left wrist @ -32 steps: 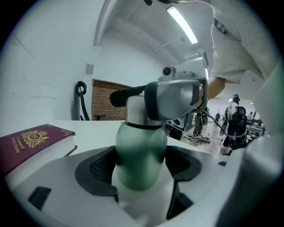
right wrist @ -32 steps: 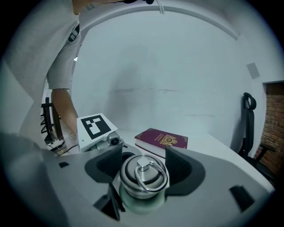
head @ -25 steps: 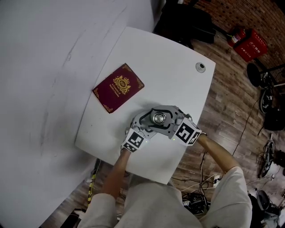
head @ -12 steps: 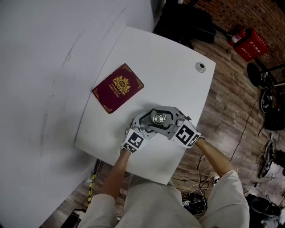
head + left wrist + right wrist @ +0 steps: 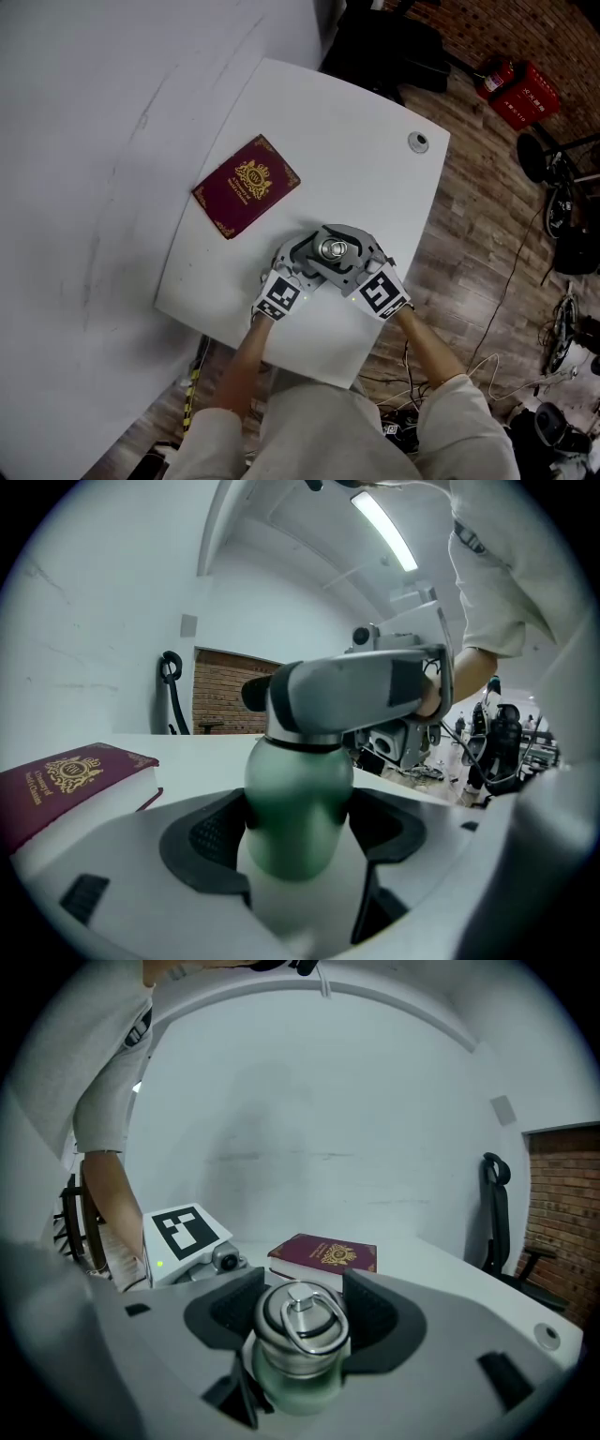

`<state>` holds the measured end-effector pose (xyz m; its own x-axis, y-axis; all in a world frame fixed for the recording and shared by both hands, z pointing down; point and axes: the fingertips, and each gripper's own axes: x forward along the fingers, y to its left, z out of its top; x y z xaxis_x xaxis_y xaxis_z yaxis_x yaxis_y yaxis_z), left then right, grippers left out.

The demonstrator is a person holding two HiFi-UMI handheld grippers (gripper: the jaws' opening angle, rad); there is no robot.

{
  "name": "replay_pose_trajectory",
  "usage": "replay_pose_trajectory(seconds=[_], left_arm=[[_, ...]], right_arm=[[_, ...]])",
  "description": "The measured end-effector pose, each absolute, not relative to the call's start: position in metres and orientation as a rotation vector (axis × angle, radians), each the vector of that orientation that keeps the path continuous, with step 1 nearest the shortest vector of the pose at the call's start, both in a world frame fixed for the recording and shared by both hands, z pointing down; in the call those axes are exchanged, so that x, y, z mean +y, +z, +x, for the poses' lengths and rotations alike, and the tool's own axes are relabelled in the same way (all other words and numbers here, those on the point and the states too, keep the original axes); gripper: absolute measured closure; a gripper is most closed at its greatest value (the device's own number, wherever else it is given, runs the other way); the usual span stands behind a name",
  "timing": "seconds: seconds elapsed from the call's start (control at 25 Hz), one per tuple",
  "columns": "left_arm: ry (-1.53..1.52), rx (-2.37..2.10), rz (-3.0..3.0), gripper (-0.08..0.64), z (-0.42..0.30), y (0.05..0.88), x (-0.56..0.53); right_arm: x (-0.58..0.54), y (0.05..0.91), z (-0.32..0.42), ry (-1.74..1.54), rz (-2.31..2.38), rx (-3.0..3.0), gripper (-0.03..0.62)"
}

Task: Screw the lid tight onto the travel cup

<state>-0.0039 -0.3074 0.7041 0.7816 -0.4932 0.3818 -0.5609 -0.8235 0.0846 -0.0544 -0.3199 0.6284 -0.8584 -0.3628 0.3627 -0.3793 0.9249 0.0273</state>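
- Working over a white surface (image 5: 375, 122) set against a pale wall, with wood floor and brick showing beyond its far side.
- Standing the cup (image 5: 298, 799) upright near the surface's near edge, a little apart from a maroon book (image 5: 247, 185) lying flat farther in.
- Clamping the left tool (image 5: 295, 834) on the cup's green body, both dark pads pressing its rounded sides below the neck.
- Straddling the lid (image 5: 300, 1312) with the right tool (image 5: 300, 1327) higher up, pads sitting against the metal sides and apparently pinching it, with a ring lying on top between them.
- Reading the step as tightening: bracing the body below while turning the lid above.
- Expecting a stiff, hard and probably fairly light cup, with nothing giving under the pads.
- Counting on the matte green body offering fair grip, and the smooth metal lid likely being slippery.
- Taking hold best on the lid's side wall, not on the loose ring, which would probably be swinging rather than passing on a twist.
- Gripping the body at its widest part, since a tall, narrow cup is likely tipping or spinning if held off centre.
- Turning level with the neck, as a tilted lid is probably risking crossed threads.
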Motion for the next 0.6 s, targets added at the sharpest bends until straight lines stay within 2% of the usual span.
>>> replay_pose_trajectory(seconds=[0.6], left_arm=[[0.522,-0.832,2.776,0.225,-0.0028,0.7027,-0.3067]], right_arm=[[-0.3271,0.6273,-0.0508,0.071,0.79,-2.674,0.336]])
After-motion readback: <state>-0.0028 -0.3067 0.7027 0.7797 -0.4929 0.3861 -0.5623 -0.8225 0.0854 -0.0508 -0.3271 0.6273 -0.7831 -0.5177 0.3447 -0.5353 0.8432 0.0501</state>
